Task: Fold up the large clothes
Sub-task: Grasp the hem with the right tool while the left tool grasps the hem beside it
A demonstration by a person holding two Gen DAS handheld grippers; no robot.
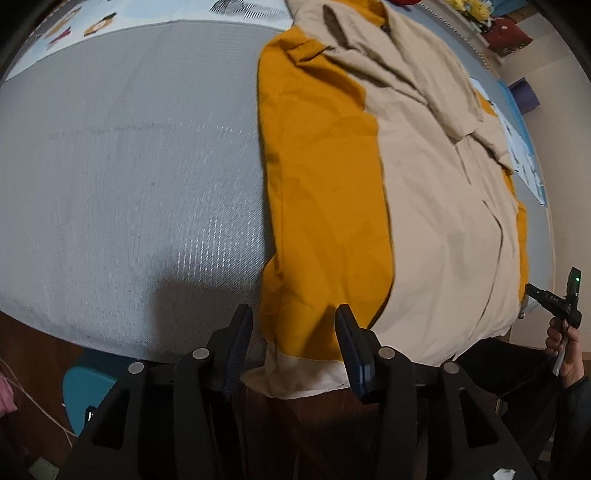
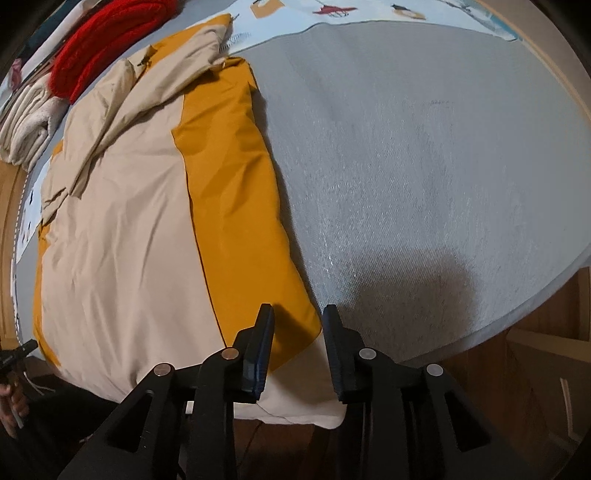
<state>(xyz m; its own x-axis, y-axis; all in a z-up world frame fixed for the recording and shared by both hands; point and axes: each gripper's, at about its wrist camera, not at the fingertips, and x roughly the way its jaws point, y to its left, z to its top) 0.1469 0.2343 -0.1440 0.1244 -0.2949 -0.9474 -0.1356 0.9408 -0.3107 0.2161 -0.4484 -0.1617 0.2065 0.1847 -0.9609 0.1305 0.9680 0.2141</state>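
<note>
**Two grippers parked at the hem of one big jacket**

Counted: one large mustard-yellow and beige fabric jacket (image 1: 369, 192) (image 2: 147, 221), two black two-finger grippers, one chunky red knitted garment (image 2: 107, 40), one folded cream-white textile stack (image 2: 26, 122).

Lay flat on the grey woven bed cover (image 1: 129, 184) (image 2: 424, 166), collar end far away, hem at the near edge and spilling just over it. Beige down the middle, yellow bands along both sides, one beige sleeve folded diagonally across the chest. Wrinkled lightly, cream lining peeking out at the hem.

Left gripper (image 1: 293, 347) spread wide, gripping nothing, fingers straddling the yellow hem corner. Right gripper (image 2: 298, 347) parted likewise, holding nothing, poised over the opposite yellow corner. Glimpsed too from the left camera, far right, in a hand (image 1: 563, 350).

Light-blue cartoon-print sheet (image 1: 74, 26) (image 2: 369, 11) beyond the grey cover. Brown wooden floor (image 2: 535, 350) below the edge. Teal round object (image 1: 86, 387), unidentifiable, down by the floor.
</note>
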